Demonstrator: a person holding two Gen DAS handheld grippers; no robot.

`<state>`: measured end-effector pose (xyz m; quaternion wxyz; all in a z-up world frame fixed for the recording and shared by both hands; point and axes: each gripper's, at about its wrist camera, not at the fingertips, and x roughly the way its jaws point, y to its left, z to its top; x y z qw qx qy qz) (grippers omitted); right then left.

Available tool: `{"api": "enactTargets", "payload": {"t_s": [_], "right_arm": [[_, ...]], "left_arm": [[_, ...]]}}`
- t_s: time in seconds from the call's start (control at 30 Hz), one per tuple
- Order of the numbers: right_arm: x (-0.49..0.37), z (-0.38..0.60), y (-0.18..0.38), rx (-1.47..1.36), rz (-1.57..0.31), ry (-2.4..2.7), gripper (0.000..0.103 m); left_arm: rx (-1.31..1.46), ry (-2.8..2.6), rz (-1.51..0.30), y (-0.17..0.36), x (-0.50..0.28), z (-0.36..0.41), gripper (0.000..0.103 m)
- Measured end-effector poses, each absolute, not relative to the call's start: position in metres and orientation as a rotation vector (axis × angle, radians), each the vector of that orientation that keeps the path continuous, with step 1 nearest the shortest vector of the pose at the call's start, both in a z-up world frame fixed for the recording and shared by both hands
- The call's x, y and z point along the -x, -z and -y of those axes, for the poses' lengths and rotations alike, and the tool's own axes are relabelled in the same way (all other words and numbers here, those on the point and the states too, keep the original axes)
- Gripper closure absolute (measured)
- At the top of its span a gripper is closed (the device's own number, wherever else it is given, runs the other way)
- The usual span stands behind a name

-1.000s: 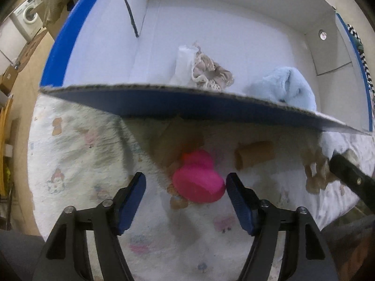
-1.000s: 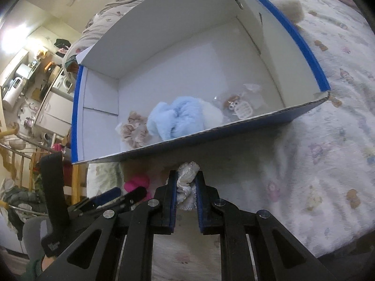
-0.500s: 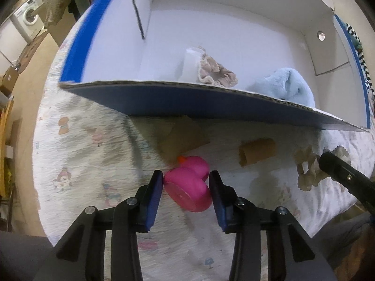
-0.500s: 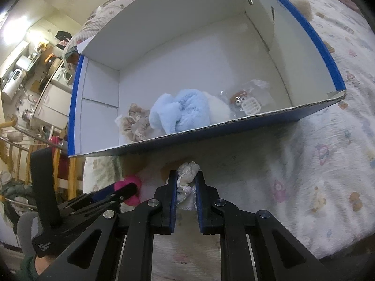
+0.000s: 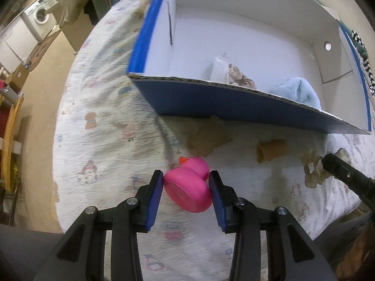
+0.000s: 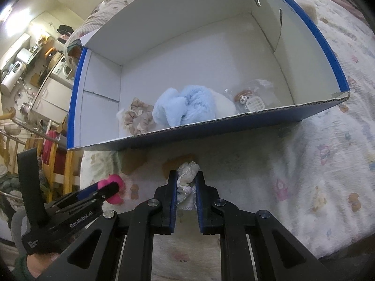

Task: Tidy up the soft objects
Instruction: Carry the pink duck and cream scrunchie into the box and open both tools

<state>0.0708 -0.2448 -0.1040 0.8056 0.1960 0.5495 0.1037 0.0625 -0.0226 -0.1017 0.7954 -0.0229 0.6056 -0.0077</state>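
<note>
Low in the left wrist view, the left tongs (image 5: pixel 186 183) are clenched on a pink rubber duck (image 5: pixel 188 187), one blue pad against each flank, the duck's flat base turned toward the camera above the printed bedspread (image 5: pixel 98 126). Low in the right wrist view, the right tongs (image 6: pixel 185 182) are clamped nearly closed on a crumpled white lacy cloth (image 6: pixel 186 175) that bulges out beyond their tips.

Just past both pairs, in the upper half of each frame, stands an open cardboard box (image 6: pixel 211 132), blue outside and white inside. It holds a beige frilly scrunchie (image 6: pixel 138 118) at the left, a fluffy light-blue cloth (image 6: pixel 185 107) at centre, and a clear packet with small trinkets (image 6: pixel 250 98) at the right (contents too small to name).

On the bedspread between tongs and box lie a tan roll (image 5: pixel 273 151) and a flat tan scrap (image 5: pixel 207 138). In the far upper left of the left view is a washing machine (image 5: pixel 38 16).
</note>
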Motion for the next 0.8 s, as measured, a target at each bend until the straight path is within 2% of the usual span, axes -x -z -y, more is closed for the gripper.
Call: {"api": "enactTargets", "payload": {"t_s": [0.43,0.8], "right_arm": [[-0.063,0.242,0.099,-0.401,-1.168,-0.236,0.087],[-0.027,0.244,0.061,-0.409,-1.063,-0.302,0.087]], "left_arm": [[0.032,-0.048,-1.277,0.089,-0.048,0.006,0.066],[0.091,-0.131,-1.164,0.038,-0.016,-0.005,0.066]]}}
